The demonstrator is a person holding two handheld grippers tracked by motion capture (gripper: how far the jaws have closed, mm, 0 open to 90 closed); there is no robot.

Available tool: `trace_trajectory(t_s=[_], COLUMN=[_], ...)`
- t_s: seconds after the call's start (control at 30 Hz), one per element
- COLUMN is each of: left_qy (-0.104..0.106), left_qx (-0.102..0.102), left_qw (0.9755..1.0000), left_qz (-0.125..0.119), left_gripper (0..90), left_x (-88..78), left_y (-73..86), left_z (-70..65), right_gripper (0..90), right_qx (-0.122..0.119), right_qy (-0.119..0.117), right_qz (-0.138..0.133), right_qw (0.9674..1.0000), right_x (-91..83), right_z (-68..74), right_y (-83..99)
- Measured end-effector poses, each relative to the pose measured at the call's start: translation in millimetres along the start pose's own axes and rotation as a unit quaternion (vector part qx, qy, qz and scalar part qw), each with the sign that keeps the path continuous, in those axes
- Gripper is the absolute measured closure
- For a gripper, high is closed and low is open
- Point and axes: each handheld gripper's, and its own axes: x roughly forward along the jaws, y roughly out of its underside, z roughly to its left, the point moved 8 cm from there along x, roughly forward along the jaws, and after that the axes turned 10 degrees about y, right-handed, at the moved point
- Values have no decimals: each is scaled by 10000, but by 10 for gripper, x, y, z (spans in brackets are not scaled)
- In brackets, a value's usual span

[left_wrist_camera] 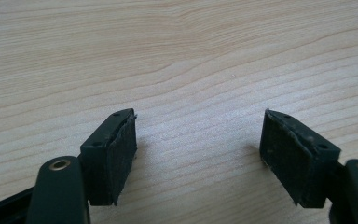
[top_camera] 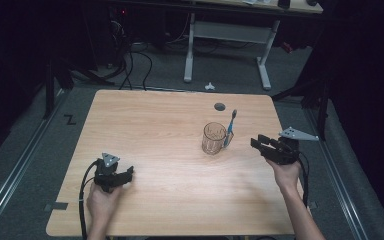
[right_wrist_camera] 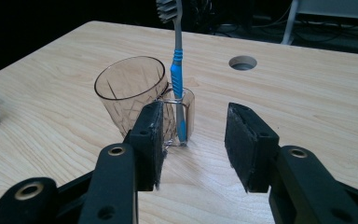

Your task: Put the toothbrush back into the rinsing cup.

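Toothbrush [right_wrist_camera: 177,70] is the target, standing upright in the small side holder of a clear cup [top_camera: 214,138], which sits right of centre on the surface [top_camera: 145,125], toward the far edge and near the round cable hole [top_camera: 220,106]. Right claw [top_camera: 263,145] lines up just beside the cup, on the side facing the surface's right edge, jaws spread wide and holding nothing. In the right gripper view that claw [right_wrist_camera: 193,140] looks straight at the blue handle, the cup [right_wrist_camera: 133,93] a touch to one side. This reads as the approach, grasp not yet made. Next move, by my call: ease forward until the pads bracket the thin handle above the holder, then close gently, since the light cup could tip or slide. The right forearm reaches in from the near edge, wrist level, claw pointing toward the left edge. Left claw [top_camera: 125,176] rests low by the near left corner, jaws released, nothing but bare wood between them [left_wrist_camera: 198,140].
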Motion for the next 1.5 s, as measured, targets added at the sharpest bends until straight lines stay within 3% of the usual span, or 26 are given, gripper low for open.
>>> trace_trajectory(t_s=[0.67, 0.97, 1.5], left_qy=[-2, -1, -1], left_qx=[-4, -5, -5], left_qw=[10000, 10000, 10000], left_qz=[-2, -2, -2], left_gripper=[276, 277, 276], left_x=[1, 1, 1], left_y=[-1, -1, -1], left_z=[0, 0, 0], right_gripper=[582, 586, 592], right_qx=[198, 237, 93], right_qy=[-112, -149, -121], right_qz=[-53, 5, 125], right_qw=[9997, 9996, 9998], right_x=[-108, -73, 40], right_z=[43, 85, 190], right_y=[230, 325, 414])
